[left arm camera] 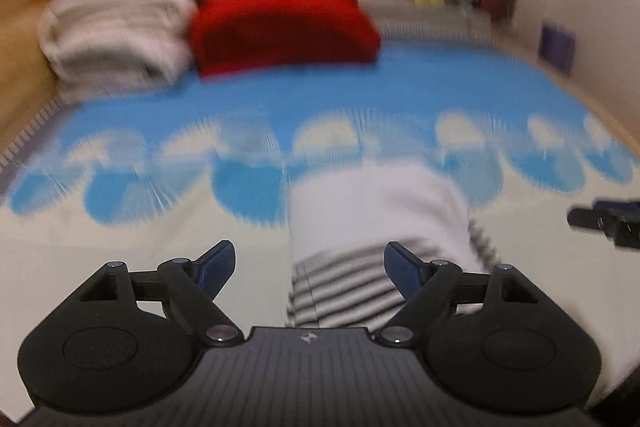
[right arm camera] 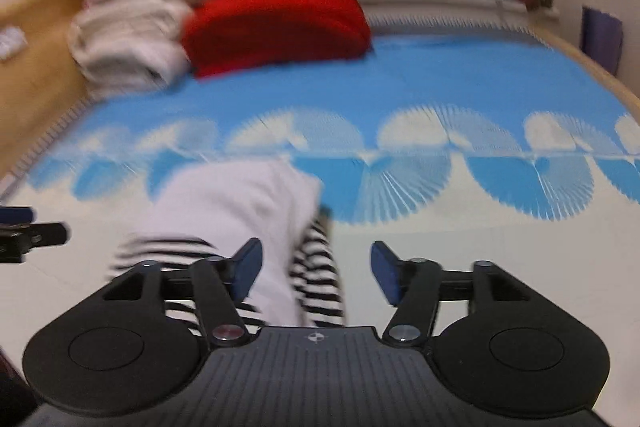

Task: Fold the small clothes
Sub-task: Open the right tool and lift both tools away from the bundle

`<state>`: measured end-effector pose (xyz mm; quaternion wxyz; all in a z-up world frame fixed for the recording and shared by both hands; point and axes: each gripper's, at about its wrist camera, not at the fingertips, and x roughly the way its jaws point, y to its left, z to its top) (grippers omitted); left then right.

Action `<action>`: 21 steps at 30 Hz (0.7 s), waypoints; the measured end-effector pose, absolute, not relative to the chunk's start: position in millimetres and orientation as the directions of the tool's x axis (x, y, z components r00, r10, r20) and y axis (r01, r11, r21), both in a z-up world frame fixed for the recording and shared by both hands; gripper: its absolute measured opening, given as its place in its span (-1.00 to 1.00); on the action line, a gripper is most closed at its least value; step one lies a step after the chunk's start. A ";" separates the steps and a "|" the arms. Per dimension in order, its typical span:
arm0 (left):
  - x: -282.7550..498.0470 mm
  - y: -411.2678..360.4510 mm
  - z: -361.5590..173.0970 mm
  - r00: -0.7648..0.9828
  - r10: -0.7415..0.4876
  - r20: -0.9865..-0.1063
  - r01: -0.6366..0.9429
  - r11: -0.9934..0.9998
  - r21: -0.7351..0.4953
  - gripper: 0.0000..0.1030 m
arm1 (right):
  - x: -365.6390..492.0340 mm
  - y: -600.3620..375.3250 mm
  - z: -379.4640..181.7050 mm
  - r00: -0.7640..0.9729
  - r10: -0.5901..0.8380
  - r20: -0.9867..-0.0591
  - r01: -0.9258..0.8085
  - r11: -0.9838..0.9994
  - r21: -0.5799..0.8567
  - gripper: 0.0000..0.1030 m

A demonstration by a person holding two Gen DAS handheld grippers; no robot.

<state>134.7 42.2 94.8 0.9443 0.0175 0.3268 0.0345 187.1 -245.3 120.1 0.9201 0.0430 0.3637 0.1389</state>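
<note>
White-and-striped garment [left arm camera: 380, 227] lay folded, apparently, on the blue-and-cream bed [left arm camera: 160, 227], just ahead of both tools. Left tool [left arm camera: 309, 263] and right tool [right arm camera: 316, 267] gaped wide, empty. Its loose top layer could spring open unpressed.

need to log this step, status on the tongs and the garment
Left tongs open, nothing between the pads. Right tongs open, empty. White and black-striped small garment lying on the blue and cream patterned mat, not gripped. Nothing in the way.
</note>
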 end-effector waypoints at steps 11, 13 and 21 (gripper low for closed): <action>40.1 -1.2 59.5 0.810 0.104 -0.577 -0.069 0.994 0.083 0.79 | 86.0 -245.5 109.4 0.749 0.216 -0.626 -0.139 0.976 0.170 0.31; 44.8 3.9 40.1 0.748 0.073 -0.660 -0.086 0.996 0.013 0.79 | 84.2 -234.2 99.8 0.730 0.200 -0.653 -0.145 0.980 0.137 0.31; 69.5 23.9 20.7 0.662 0.073 -0.746 -0.154 0.987 -0.040 0.81 | 84.9 -204.1 83.4 0.693 0.203 -0.692 -0.196 0.976 0.090 0.31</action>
